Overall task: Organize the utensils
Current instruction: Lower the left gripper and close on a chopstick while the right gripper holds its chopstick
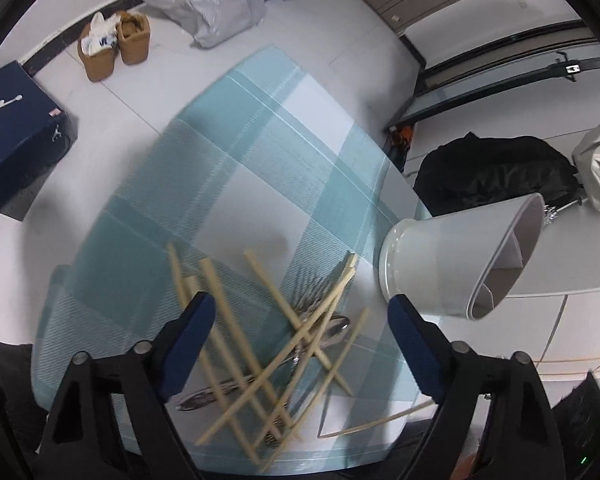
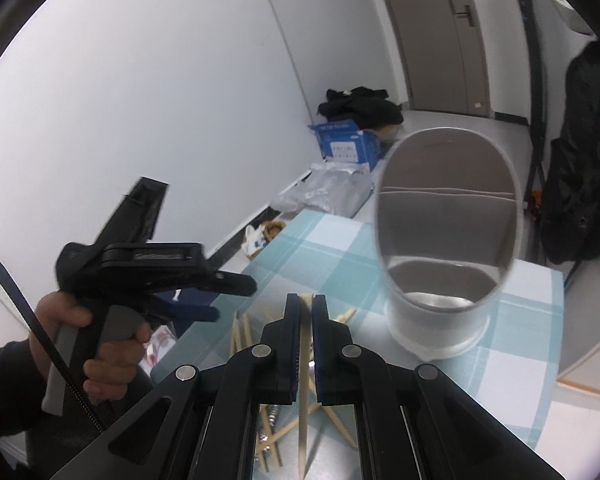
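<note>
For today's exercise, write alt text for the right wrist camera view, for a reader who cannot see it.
The right gripper, jaws shut on a single wooden chopstick, points toward a white divided utensil holder standing on a blue checked tablecloth. At left, a hand holds the left gripper over more loose chopsticks.

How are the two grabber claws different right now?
The left gripper has its jaws wide apart, while the right gripper is squeezed shut. The left gripper holds nothing and hangs over the pile of chopsticks, while the right gripper pinches one chopstick near the white holder. Both have black arms with blue pads.
</note>
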The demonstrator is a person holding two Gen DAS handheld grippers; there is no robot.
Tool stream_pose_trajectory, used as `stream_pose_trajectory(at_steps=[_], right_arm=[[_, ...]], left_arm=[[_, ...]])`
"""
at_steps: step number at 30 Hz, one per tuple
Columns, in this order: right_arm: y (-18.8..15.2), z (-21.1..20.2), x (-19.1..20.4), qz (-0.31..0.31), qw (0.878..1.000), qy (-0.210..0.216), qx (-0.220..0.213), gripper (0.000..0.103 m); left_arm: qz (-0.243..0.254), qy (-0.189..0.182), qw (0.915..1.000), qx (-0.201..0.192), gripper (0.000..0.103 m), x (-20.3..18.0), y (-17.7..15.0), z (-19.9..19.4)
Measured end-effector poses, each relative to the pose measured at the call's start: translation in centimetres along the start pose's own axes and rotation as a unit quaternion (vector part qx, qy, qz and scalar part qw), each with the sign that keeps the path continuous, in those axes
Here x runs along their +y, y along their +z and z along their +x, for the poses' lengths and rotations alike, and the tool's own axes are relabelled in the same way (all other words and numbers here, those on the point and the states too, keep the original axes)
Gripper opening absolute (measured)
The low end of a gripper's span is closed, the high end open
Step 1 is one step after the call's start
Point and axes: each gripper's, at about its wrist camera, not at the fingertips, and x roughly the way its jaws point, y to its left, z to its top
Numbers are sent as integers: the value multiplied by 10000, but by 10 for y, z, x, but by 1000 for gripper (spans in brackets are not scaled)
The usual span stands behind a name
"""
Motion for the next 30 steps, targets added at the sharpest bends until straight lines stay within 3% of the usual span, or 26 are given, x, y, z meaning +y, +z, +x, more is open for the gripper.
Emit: stream_pose_trajectory(at_steps=[1, 4, 7, 18, 20, 24, 26, 30], right_arm=[[-1, -2, -4, 63, 10000, 27, -34, 5], [-3, -8, -13, 107, 9998, 27, -158, 5], [-5, -10, -16, 96, 9997, 40, -220, 5], [-6, -25, -39, 343, 9987, 145, -352, 5], [-8, -26, -40, 354, 9985, 172, -369, 5], [-9, -32, -37, 352, 9982, 229, -422, 5], [-9, -32, -36, 317, 9983, 215, -445, 5], [-9, -32, -37, 323, 9984, 188, -435, 5]], left_arm=[[-15, 63, 10000, 10, 75, -3, 2, 2], [60, 322, 9995, 20, 74, -13, 7, 7], [-8, 596, 9982, 89, 65, -15, 10, 15], [-282, 1245, 9917, 163, 53, -13, 12, 39], [-286, 1366, 9901, 152, 40, -12, 13, 43], [-333, 1524, 9877, -24, 29, -11, 13, 44], [-341, 1522, 9878, 14, 10, -11, 13, 48], [-369, 1600, 9862, -200, 8, -14, 11, 48]])
